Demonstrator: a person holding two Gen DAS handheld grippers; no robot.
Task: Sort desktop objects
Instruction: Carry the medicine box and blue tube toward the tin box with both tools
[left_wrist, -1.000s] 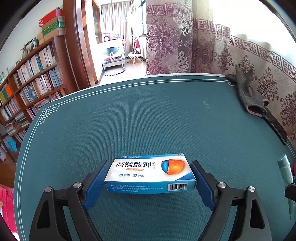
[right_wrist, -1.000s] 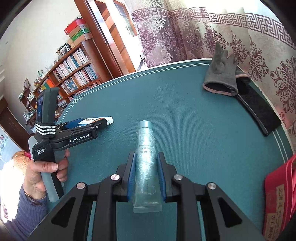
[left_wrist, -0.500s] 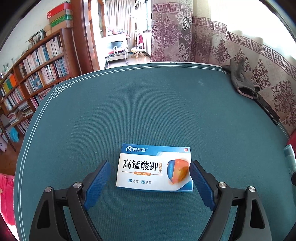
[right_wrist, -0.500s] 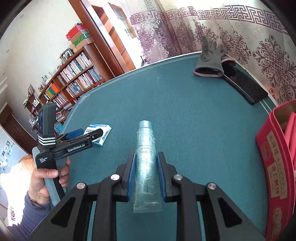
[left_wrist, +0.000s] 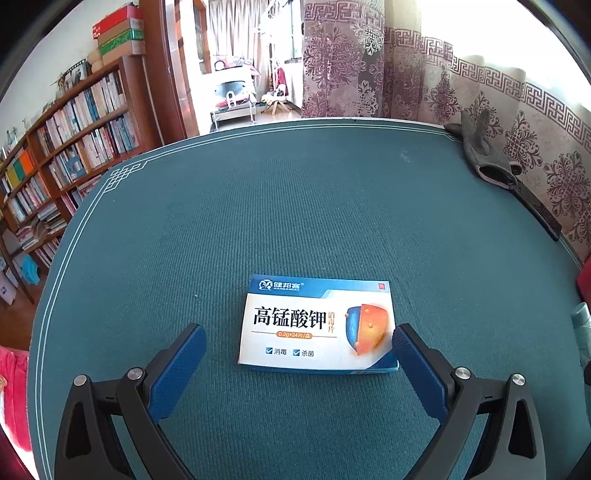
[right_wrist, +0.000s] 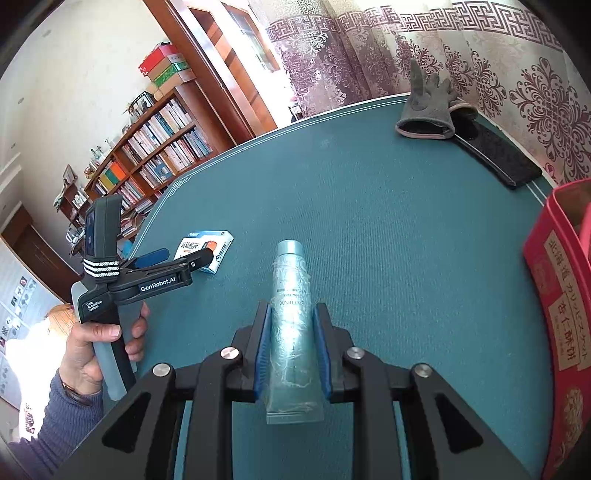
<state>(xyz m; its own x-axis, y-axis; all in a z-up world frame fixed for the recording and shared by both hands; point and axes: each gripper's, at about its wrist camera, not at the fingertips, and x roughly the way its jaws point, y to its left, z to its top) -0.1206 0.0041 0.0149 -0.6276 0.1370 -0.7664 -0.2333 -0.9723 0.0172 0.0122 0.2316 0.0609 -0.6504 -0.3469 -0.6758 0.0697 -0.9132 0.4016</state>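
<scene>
L gripper (left_wrist: 295, 365) jaws wide, empty; box (left_wrist: 318, 324) flat on table (left_wrist: 295, 206) btwn its fingers, R pad at box corner; R gripper (right_wrist: 291, 354) clamped on tube (right_wrist: 292, 332), held above table; glove (right_wrist: 424, 110) at far edge.

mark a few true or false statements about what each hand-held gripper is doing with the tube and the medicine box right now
1. The right hand-held gripper is shut on the tube. True.
2. The left hand-held gripper is clamping the medicine box. False: its jaws stand open, and the box lies flat on the green mat.
3. The tube's cap points away from the right wrist camera. True.
4. The grey glove lies inside the red box. False: it lies on the mat's far edge by the curtain.
</scene>
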